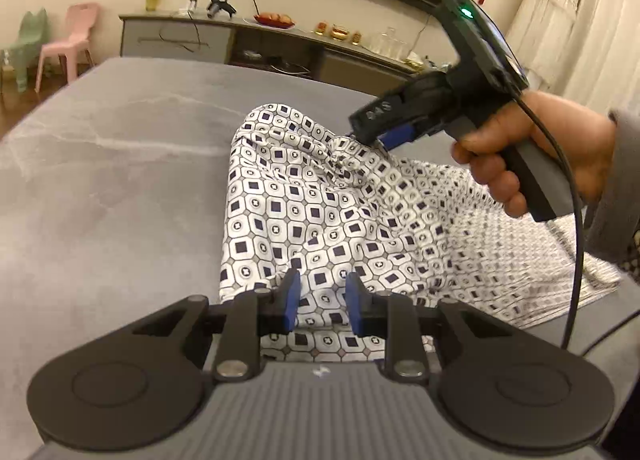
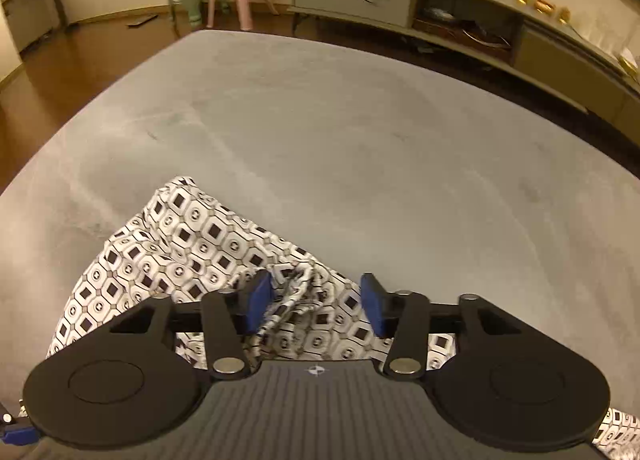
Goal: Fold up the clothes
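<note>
Left background: I see a green chair [image 1: 34, 42] and a pink chair [image 1: 70, 44] standing side by side against the far wall, beyond the grey surface.
Work surface: my view takes in a broad grey cloth-covered surface [image 1: 104, 180], bare on its left part.
Left gripper [image 1: 321, 302]: I read its two blue pads as apart, with an open gap between them; nothing is pinched.
Garment: the patterned cloth [image 1: 304, 212], white with dark squares and rings, lies on the surface right of centre and spreads away to the right edge.
Garment and left fingers: the cloth passes under the gap, and its near edge runs beneath both pads; I cannot tell whether the pads touch it.
Raised fold: in my left camera a bunched peak of the cloth rises at the tip of the right gripper [image 1: 370, 136].
Right gripper: from its own camera the pads stand wide apart, the crumpled ridge of cloth between them, nearer the left pad [image 2: 258, 300]; the right pad [image 2: 372, 304] is clear of the ridge.
Right hand [image 1: 532, 152]: it wraps the gripper's handle, and a black cable [image 1: 576, 244] hangs down past it.
Far right background: a long low sideboard [image 1: 248, 40] runs along the wall.
</note>
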`<state>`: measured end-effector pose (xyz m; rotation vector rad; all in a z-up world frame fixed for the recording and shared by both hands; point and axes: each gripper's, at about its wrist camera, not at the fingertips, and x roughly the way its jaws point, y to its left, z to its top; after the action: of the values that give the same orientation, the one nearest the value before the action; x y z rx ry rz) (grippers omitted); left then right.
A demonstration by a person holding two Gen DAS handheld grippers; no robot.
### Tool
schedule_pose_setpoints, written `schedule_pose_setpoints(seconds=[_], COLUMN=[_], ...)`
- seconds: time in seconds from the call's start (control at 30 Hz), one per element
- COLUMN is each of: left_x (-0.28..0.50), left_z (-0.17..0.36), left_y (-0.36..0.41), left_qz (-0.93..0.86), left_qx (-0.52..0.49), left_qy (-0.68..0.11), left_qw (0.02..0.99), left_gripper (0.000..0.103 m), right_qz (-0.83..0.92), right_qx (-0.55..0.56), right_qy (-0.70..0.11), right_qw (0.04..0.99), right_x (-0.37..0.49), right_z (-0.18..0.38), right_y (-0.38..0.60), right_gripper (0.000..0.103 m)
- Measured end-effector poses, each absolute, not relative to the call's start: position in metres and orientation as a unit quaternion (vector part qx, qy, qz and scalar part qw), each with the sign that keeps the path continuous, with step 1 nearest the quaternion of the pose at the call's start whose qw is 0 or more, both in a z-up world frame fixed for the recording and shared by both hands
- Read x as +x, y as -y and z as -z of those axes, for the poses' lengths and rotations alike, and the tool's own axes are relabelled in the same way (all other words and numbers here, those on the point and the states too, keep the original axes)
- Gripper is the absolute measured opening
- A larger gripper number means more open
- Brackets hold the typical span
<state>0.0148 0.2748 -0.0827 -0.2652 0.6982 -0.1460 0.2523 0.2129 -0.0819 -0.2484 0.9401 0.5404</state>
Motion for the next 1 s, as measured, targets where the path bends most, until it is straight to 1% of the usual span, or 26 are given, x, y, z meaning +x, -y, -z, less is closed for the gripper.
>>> schedule_pose_setpoints(seconds=[0.07,0.1,0.17,0.23,0.3,0.37,0.4,0.43,0.47,0.5,0.53,0.6,0.7,0.77,0.8,0.83,0.87,0.9,0.93,1.0], left_x=[0.02,0.02,0.023,0.034,0.047,0.053,0.054,0.054,0.053,0.051,0.05,0.05,0.05,0.051,0.049,0.044,0.038,0.035,0.034,0.032], left_z=[0.077,0.074,0.076,0.083,0.092,0.092,0.091,0.091,0.092,0.093,0.092,0.091,0.089,0.089,0.087,0.083,0.079,0.076,0.073,0.068], left_y=[-0.291,-0.302,-0.32,-0.331,-0.33,-0.32,-0.316,-0.314,-0.311,-0.309,-0.307,-0.3,-0.289,-0.289,-0.291,-0.293,-0.296,-0.298,-0.301,-0.306], left_qz=[0.064,0.059,0.041,0.022,0.015,0.019,0.019,0.019,0.021,0.023,0.024,0.022,0.017,0.007,0.002,-0.002,-0.007,-0.01,-0.011,-0.014], left_qx=[-0.156,-0.177,-0.225,-0.25,-0.245,-0.215,-0.201,-0.191,-0.182,-0.172,-0.162,-0.139,-0.104,-0.103,-0.108,-0.116,-0.124,-0.135,-0.148,-0.172], left_qy=[-0.319,-0.306,-0.292,-0.309,-0.339,-0.347,-0.349,-0.351,-0.354,-0.356,-0.359,-0.363,-0.369,-0.37,-0.363,-0.351,-0.338,-0.328,-0.318,-0.304], left_qw=[0.933,0.934,0.929,0.918,0.908,0.913,0.915,0.916,0.917,0.918,0.919,0.921,0.923,0.923,0.925,0.929,0.933,0.935,0.936,0.937], left_gripper=[0.025,0.026,0.036,0.037,0.035,0.033,0.032,0.027,0.02,0.018,0.015,0.013,0.012,0.012,0.012,0.012,0.013,0.014,0.016,0.017], right_qz=[-0.271,-0.282,-0.299,-0.313,-0.337,-0.353,-0.351,-0.348,-0.345,-0.346,-0.351,-0.351,-0.331,-0.339,-0.344,-0.348,-0.347,-0.342,-0.337,-0.327], right_qx=[-0.119,-0.118,-0.111,-0.103,-0.129,-0.163,-0.182,-0.2,-0.212,-0.217,-0.218,-0.219,-0.214,-0.175,-0.137,-0.09,-0.056,-0.031,-0.006,0.044], right_qy=[-0.441,-0.425,-0.377,-0.33,-0.316,-0.344,-0.369,-0.394,-0.419,-0.43,-0.432,-0.431,-0.414,-0.414,-0.412,-0.408,-0.404,-0.4,-0.395,-0.386], right_qw=[0.847,0.852,0.869,0.885,0.877,0.855,0.841,0.827,0.813,0.805,0.802,0.802,0.82,0.826,0.832,0.839,0.845,0.85,0.854,0.862], right_x=[0.242,0.233,0.215,0.203,0.205,0.219,0.229,0.238,0.247,0.251,0.252,0.255,0.261,0.258,0.258,0.258,0.249,0.235,0.221,0.192], right_z=[0.067,0.053,0.02,-0.006,-0.009,0.011,0.027,0.044,0.059,0.066,0.068,0.07,0.069,0.063,0.054,0.042,0.033,0.027,0.02,0.007], right_y=[-0.208,-0.204,-0.197,-0.203,-0.232,-0.268,-0.285,-0.3,-0.311,-0.317,-0.32,-0.327,-0.33,-0.32,-0.308,-0.29,-0.268,-0.243,-0.218,-0.168], right_gripper=[0.057,0.058,0.064,0.074,0.079,0.08,0.077,0.065,0.047,0.02,0.015,0.007,0.007,0.009,0.017,0.033,0.045,0.064,0.073,0.076])
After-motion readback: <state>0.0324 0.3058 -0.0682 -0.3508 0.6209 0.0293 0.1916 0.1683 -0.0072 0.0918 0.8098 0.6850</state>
